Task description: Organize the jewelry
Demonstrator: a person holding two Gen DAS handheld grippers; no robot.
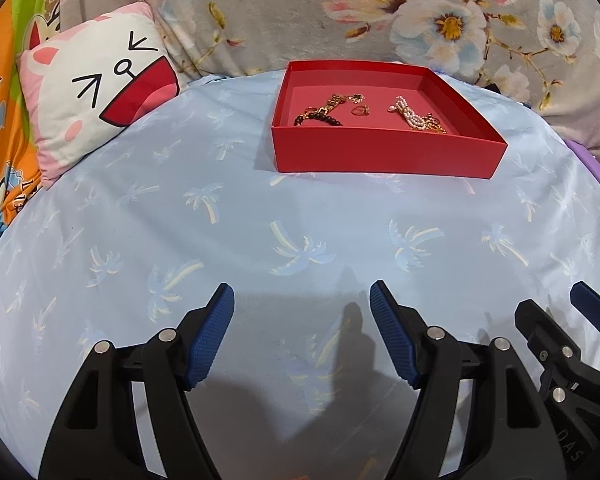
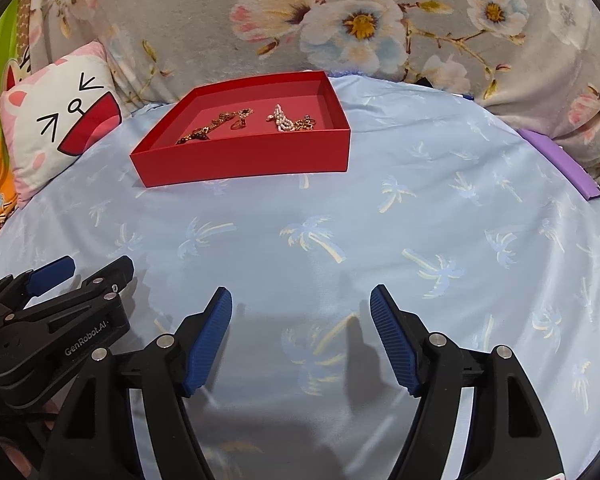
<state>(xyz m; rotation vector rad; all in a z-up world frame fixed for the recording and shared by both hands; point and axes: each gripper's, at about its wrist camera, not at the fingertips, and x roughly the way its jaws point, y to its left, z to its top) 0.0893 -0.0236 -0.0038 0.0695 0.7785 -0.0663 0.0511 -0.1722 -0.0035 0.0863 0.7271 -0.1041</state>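
- Red tray (image 1: 384,152), 12 o'clock: pearl strand (image 1: 410,117), ring (image 1: 361,110), dark bead bracelet (image 1: 320,119) inside.
- Left gripper (image 1: 302,300): wide, empty.
- Right gripper (image 2: 301,300): wide, empty.

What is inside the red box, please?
The red box holds a dark bead bracelet, gold chain pieces, a ring and a pearl piece. Its front wall hides the nearest floor.

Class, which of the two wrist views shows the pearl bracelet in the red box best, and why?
The left wrist view: the pearl bracelet lies nearly straight ahead in the red box, its strands distinct. The right wrist view shows it smaller, off to the left, partly tangled with gold pieces behind the box's front wall.
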